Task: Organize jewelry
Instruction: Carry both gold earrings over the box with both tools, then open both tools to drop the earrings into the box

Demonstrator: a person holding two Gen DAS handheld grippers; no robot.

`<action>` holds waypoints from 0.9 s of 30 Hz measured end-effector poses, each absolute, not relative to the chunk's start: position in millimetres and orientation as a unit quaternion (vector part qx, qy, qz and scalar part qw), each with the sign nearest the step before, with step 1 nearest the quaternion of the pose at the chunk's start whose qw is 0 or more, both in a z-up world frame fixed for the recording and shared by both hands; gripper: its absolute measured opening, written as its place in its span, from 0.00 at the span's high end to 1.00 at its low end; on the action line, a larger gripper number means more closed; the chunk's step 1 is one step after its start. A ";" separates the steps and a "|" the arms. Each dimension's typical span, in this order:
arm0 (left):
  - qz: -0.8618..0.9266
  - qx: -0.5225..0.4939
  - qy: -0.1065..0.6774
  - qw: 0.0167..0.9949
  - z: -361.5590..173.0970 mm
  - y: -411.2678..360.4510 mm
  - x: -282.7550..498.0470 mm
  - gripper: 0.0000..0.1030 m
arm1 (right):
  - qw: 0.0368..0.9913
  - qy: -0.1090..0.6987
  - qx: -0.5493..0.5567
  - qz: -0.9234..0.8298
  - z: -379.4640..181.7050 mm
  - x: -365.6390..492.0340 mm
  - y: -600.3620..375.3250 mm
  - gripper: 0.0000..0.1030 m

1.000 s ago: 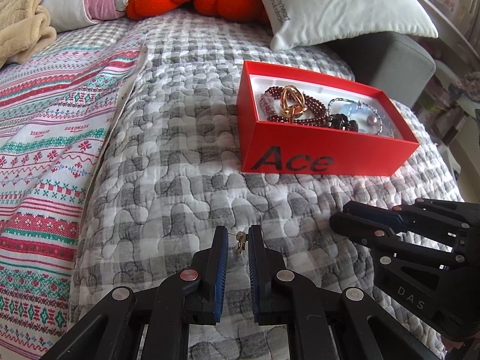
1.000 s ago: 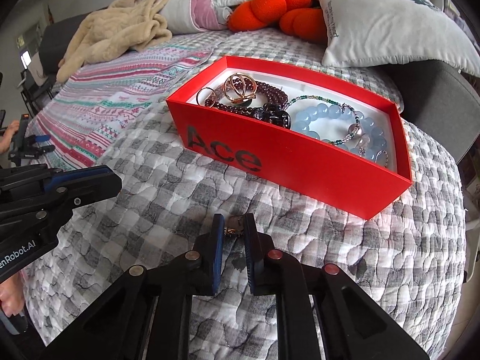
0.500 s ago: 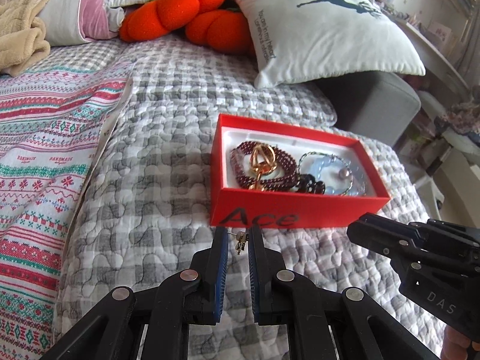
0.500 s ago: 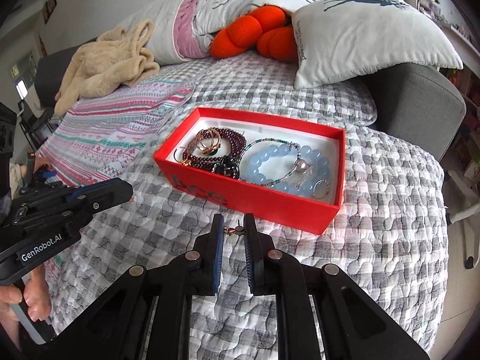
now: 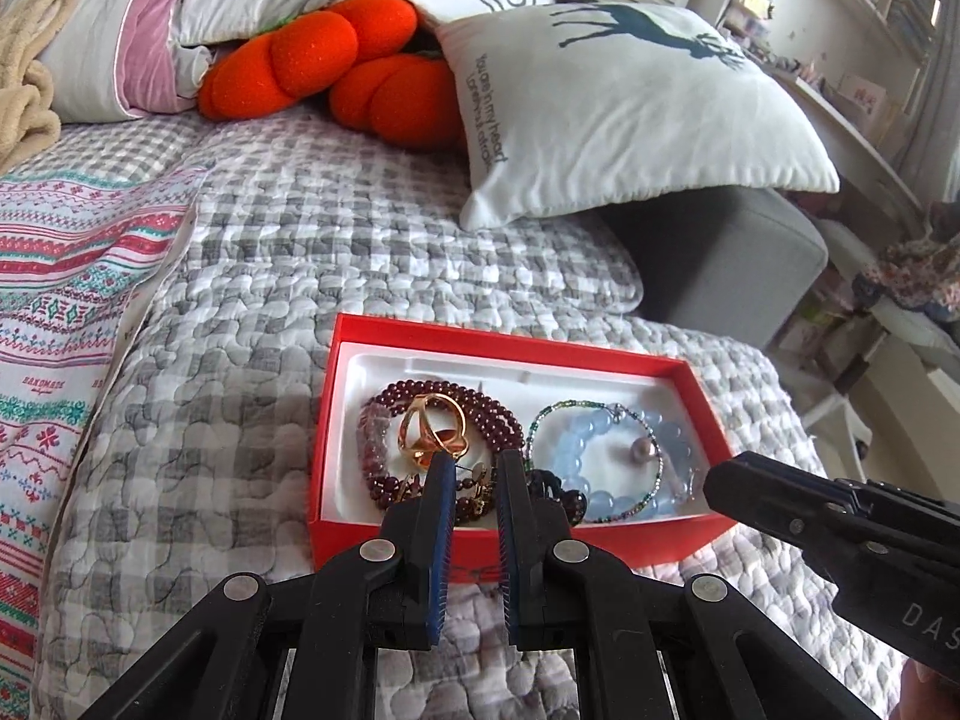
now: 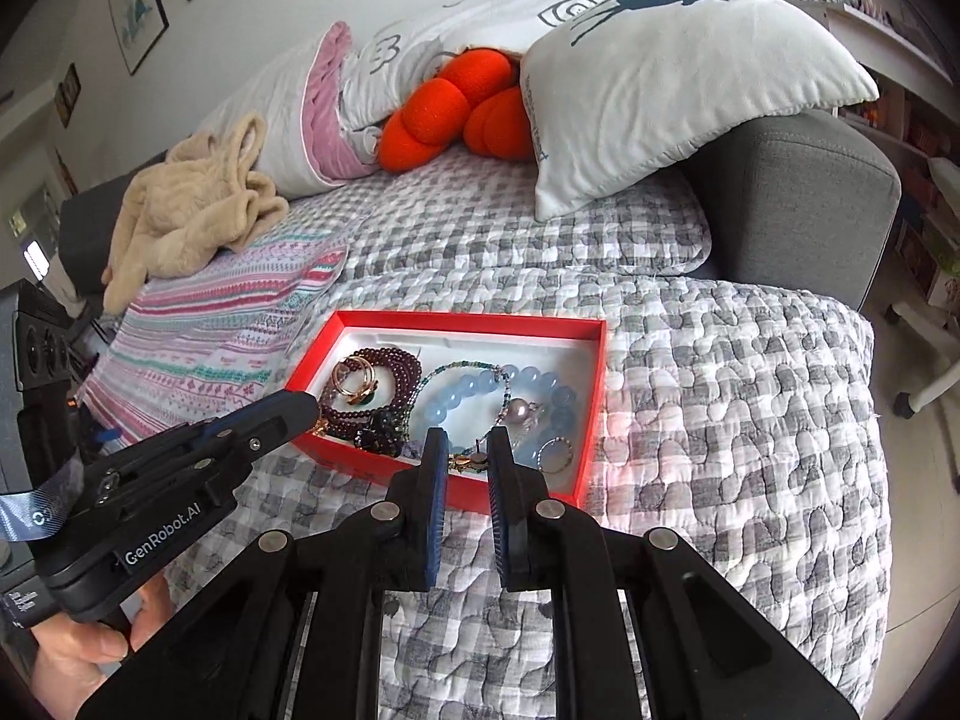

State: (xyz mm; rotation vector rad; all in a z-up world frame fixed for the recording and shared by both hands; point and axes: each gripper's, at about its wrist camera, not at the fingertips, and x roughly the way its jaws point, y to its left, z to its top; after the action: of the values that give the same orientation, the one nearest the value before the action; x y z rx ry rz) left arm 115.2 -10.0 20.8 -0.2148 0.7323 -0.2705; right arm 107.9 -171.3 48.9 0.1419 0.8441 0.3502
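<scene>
A red box lies on the quilted bed. It holds a dark red bead bracelet, a gold ring, a light blue bead bracelet and a pearl chain. My left gripper is shut on a small gold earring and holds it above the box's near left part. My right gripper is shut on a small gold earring above the box's near edge.
A white deer pillow, orange plush cushions and a beige blanket lie at the head of the bed. A striped cover lies to the left. A grey sofa arm stands at the right.
Both grippers have risen from the quilt with their earrings and moved forward over the red box, which now sits lower in both views.
</scene>
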 end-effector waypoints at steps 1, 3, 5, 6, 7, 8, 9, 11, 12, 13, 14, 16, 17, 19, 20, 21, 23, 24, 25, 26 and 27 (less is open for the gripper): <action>-0.131 -0.107 0.357 0.919 18.7 -10.2 117.9 0.92 | 0.894 0.409 0.071 0.168 47.6 109.7 -173.1 0.86; -0.132 -0.114 0.360 0.917 14.7 -11.3 123.2 0.92 | 0.894 0.411 0.075 0.165 45.3 112.8 -176.1 0.86; -0.131 -0.116 0.361 0.916 12.0 -13.0 126.7 0.92 | 0.893 0.413 0.077 0.163 42.9 115.0 -179.2 0.86; -0.132 -0.116 0.359 0.917 12.0 -13.9 127.6 0.92 | 0.892 0.414 0.078 0.161 41.9 115.9 -180.5 0.87; -0.131 -0.117 0.356 0.918 12.3 -14.7 127.9 0.92 | 0.892 0.415 0.079 0.160 41.0 116.8 -181.4 0.86; -0.130 -0.118 0.355 0.918 12.9 -15.4 128.3 0.91 | 0.892 0.416 0.079 0.160 40.4 117.4 -182.0 0.86; -0.130 -0.119 0.356 0.918 13.5 -16.0 128.5 0.90 | 0.892 0.416 0.079 0.160 40.2 117.7 -182.2 0.86; -0.126 -0.120 0.360 0.917 15.2 -16.1 127.2 0.84 | 0.892 0.415 0.078 0.161 40.9 118.0 -181.8 0.86; -0.123 -0.117 0.361 0.917 17.0 -15.9 125.4 0.81 | 0.892 0.414 0.078 0.162 41.6 118.4 -181.1 0.86; -0.120 -0.115 0.361 0.918 18.9 -15.3 123.0 0.79 | 0.892 0.414 0.076 0.163 42.4 119.4 -180.3 0.86; -0.116 -0.113 0.361 0.918 21.1 -14.6 120.2 0.78 | 0.893 0.413 0.076 0.164 42.8 120.1 -179.2 0.86; -0.107 -0.109 0.361 0.920 25.7 -12.4 114.4 0.68 | 0.892 0.414 0.075 0.165 42.6 123.6 -176.4 0.86; -0.101 -0.107 0.360 0.921 27.5 -10.6 111.5 0.66 | 0.892 0.414 0.075 0.166 42.5 125.9 -174.8 0.86; -0.086 -0.097 0.364 0.922 29.3 -7.6 107.2 0.62 | 0.891 0.415 0.079 0.168 42.6 130.5 -171.8 0.86; -0.080 -0.091 0.366 0.923 29.4 -5.9 105.7 0.62 | 0.891 0.415 0.080 0.169 42.5 132.3 -170.4 0.86; -0.073 -0.083 0.370 0.923 29.1 -4.7 104.6 0.62 | 0.891 0.414 0.081 0.169 42.9 134.1 -168.5 0.86; -0.066 -0.074 0.377 0.921 27.0 -1.8 103.3 0.61 | 0.890 0.414 0.083 0.170 43.0 137.1 -165.2 0.86; -0.064 -0.071 0.382 0.919 25.8 -0.8 103.3 0.61 | 0.890 0.415 0.083 0.171 42.8 138.5 -163.6 0.86; -0.063 -0.069 0.386 0.918 24.3 -0.1 103.4 0.61 | 0.889 0.416 0.083 0.172 42.2 139.8 -161.9 0.86; -0.061 -0.067 0.389 0.917 22.9 0.1 103.6 0.60 | 0.888 0.418 0.085 0.175 41.6 141.1 -160.8 0.85; -0.059 -0.066 0.393 0.915 21.4 0.6 103.6 0.57 | 0.886 0.417 0.092 0.179 41.4 141.9 -160.6 0.85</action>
State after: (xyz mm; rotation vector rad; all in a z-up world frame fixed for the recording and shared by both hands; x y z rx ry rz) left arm 103.6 0.6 21.4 -0.1354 0.8081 -0.1210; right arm 141.9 -160.6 41.4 0.1923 0.8662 0.3728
